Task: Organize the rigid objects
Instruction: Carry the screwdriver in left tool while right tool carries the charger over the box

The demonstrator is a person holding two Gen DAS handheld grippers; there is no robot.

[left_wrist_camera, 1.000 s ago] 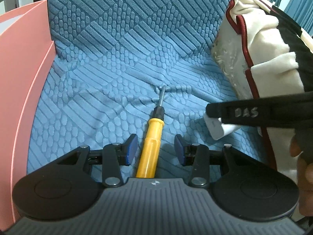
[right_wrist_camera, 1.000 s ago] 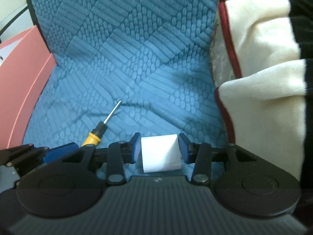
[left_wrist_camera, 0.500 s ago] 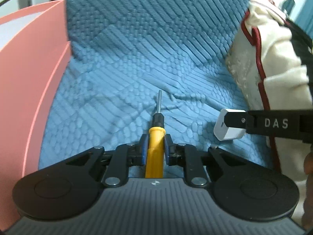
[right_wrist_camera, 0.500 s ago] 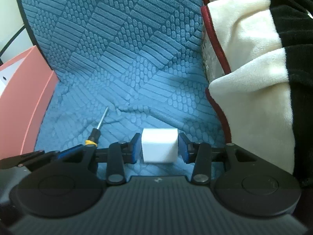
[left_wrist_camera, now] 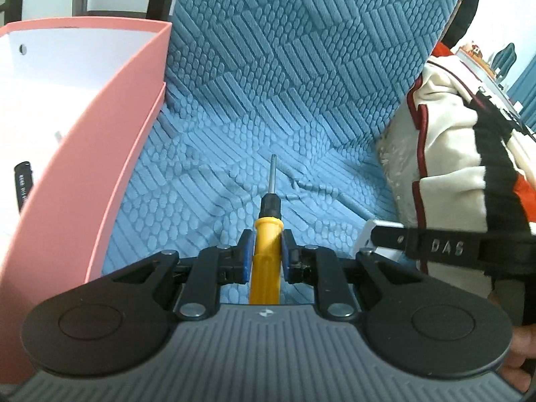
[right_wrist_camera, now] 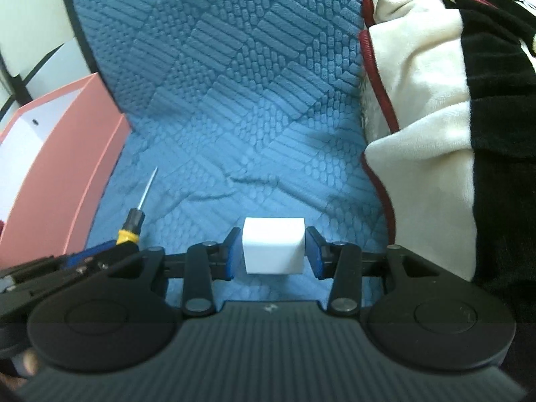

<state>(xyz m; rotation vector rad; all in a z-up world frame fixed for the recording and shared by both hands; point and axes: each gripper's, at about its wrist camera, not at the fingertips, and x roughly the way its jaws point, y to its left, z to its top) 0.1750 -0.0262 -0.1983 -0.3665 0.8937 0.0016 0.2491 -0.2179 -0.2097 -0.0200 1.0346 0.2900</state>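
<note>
Left wrist view, centre of frame: my left gripper (left_wrist_camera: pixel 265 254) is clamped on the yellow handle of the screwdriver (left_wrist_camera: pixel 267 251), blue pads pressed to either flank just behind the black collar, the steel shaft pointing toward the upper middle of the frame over the blue quilted cover (left_wrist_camera: pixel 301 100). I judge the tool stiff and light, its moulded plastic handle somewhat slippery; the handle is the right place to hold, since the thin shaft would pivot between flat pads. The grip sits near the front of the handle, so the tail end may swing if I tilt sharply.

Right wrist view, lower centre: my right gripper (right_wrist_camera: pixel 273 251) is closed at moderate width on the white block (right_wrist_camera: pixel 273 251), pads flat against its two opposite side faces. It looks like a small charger or plastic cube, though the view does not settle which; I take it as rigid, light and smooth-sided, best held square across parallel faces as now.

Both objects appear lifted clear of the cover. At left of both frames stands the pink box (left_wrist_camera: pixel 110 154), its white interior open, probably the destination. At right lies a cream and black plush blanket (right_wrist_camera: pixel 435 117).
</note>
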